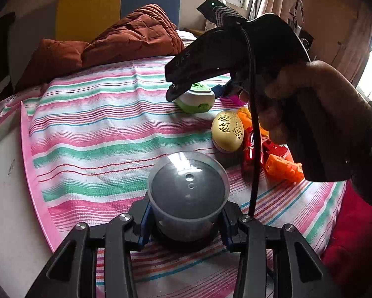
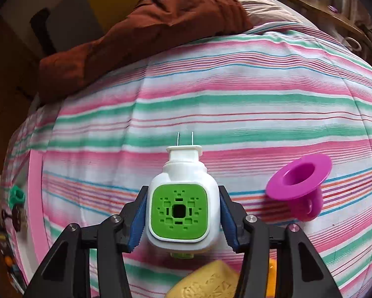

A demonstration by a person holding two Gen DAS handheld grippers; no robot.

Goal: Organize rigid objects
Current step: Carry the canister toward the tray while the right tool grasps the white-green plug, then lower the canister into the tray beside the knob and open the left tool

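Glossy plastic plug-in diffuser (image 2: 177,211), woven striped cloth (image 2: 235,104), seemingly translucent plastic cup (image 1: 188,193).

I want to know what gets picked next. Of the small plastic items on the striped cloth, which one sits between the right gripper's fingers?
The white plug-in unit with the green face, prongs pointing away. The magenta funnel and yellow egg-shaped case lie outside the right gripper.

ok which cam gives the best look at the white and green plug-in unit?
Right wrist view: the plug-in unit sits centred between the right tool's blue pads, green vented face and both prongs visible. The left wrist view shows it small and far off, partly hidden under the right tool.
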